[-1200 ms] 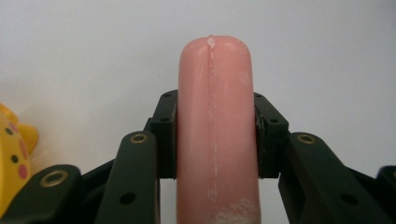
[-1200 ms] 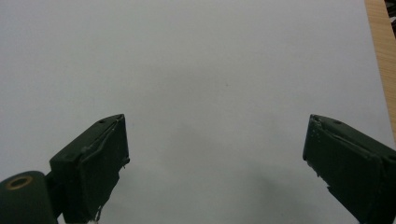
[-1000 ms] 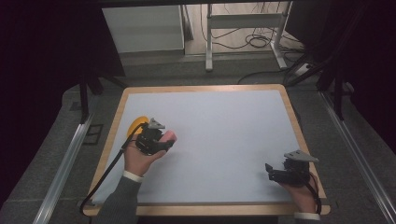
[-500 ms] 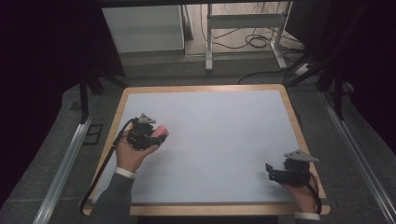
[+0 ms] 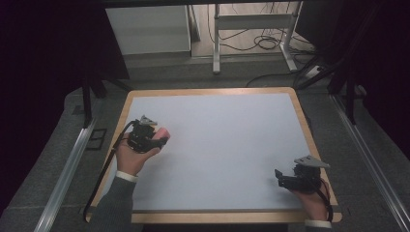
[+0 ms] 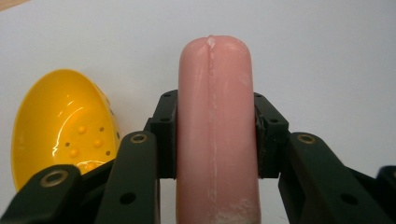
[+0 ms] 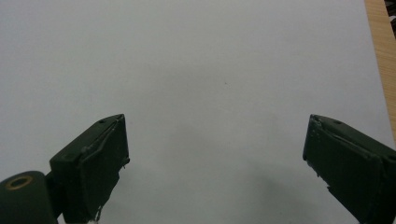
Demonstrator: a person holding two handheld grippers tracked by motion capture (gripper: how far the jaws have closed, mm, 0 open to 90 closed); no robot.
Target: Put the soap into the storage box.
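Observation:
A pink sausage-shaped piece stands clamped between the jaws of my left gripper, its rounded tip poking out past them. From above, that left gripper hovers over the left part of the white table top, with the pink piece at its tip. A yellow perforated scoop bowl lies on the white surface just left of the jaws in the left gripper view. My right gripper rests near the front right corner. Its jaws stand wide apart with bare white surface between them.
A wooden rim frames the table top. Metal rails run along both sides below it. Behind the table are a white cabinet, a metal stand and loose cables on the floor.
My left gripper has carried the pink piece leftward and a little farther back. The yellow bowl seen beside it a second ago now lies under the gripper in the high view. The right gripper has stayed put.

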